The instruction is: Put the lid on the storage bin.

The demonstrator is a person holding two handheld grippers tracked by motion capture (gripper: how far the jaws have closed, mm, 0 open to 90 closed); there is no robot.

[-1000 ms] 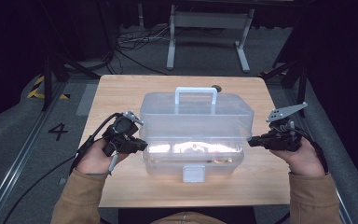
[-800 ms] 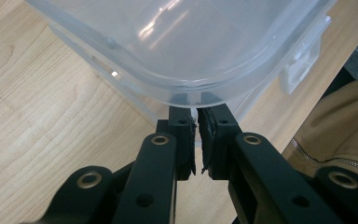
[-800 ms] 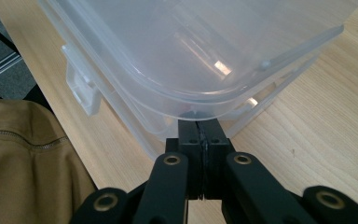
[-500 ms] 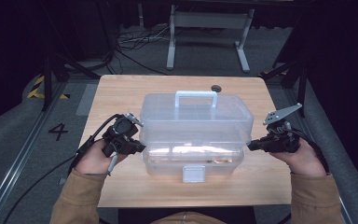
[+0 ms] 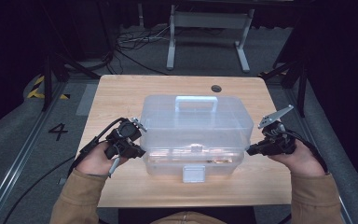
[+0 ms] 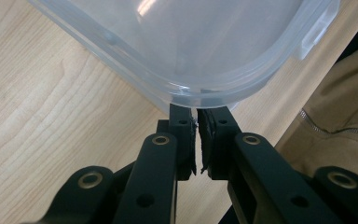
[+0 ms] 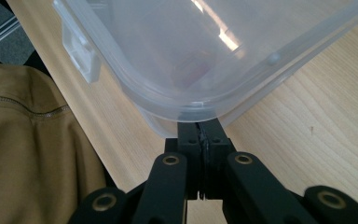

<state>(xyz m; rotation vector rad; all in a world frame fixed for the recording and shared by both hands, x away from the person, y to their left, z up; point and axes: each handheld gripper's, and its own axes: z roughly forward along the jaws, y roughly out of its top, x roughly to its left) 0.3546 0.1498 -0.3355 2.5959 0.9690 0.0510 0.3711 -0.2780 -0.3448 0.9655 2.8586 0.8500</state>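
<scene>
A clear plastic storage box (image 5: 196, 135) with a handle (image 5: 196, 100) on its lid sits at the middle of the wooden table (image 5: 116, 98), its white front latch (image 5: 194, 173) facing the near edge, toward the person. Through the translucent walls some contents show faintly near the front, too blurred to identify. The left gripper (image 5: 139, 150) is at the box's left end, low, at the near left corner; in the left gripper view (image 6: 196, 122) its fingers (image 6: 181, 122) reach just under the overhanging lid rim (image 6: 200, 91) and their tips meet the box wall below it. The jaws stand almost together, a thin slit between the pads, with nothing visibly caught between them. The right gripper (image 5: 251, 150) is at the box's right end, at the near right corner; in the right gripper view (image 7: 201, 128) its fingers (image 7: 189, 130) are pressed flat against each other, their tips tucked under the lid rim (image 7: 193, 105) and touching the box. No part of the box lies between either pair of pads: each gripper butts against the box end-on, so the box lies between the two grippers. The box rests flat on the table. A dark round hole (image 5: 216, 88) lies in the tabletop beyond the box, to the far right. The person's tan sleeves (image 5: 81, 196) come in from the near edge.
</scene>
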